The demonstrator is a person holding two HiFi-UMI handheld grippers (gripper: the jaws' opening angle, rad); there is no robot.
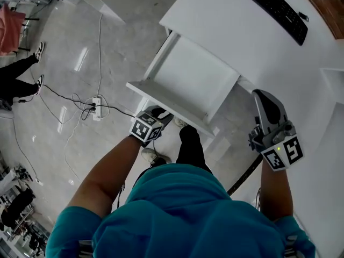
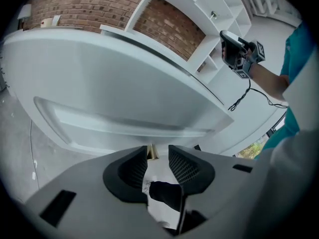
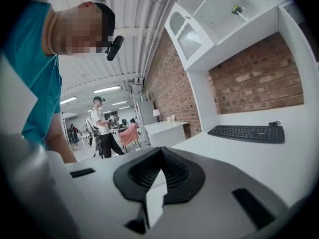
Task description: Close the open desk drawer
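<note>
Left gripper (image 2: 158, 151) jaws parted, nothing between the pads, close before the front panel of the white rectangular open desk drawer (image 1: 193, 79), centre of head view; right gripper (image 3: 160, 156) jaws closed together, empty, above the flat white desktop (image 1: 242, 31), lower right

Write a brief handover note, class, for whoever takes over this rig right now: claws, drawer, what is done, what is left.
Left claw: open, empty, just in front of the drawer, facing its front panel; contact unclear.
Right claw: shut, empty, over the desk, to the right of the drawer.
Drawer: pulled well out from under the desk.
Done: nothing closed yet.
Left: push the front panel in until it is flush, probably with the left claw.
</note>
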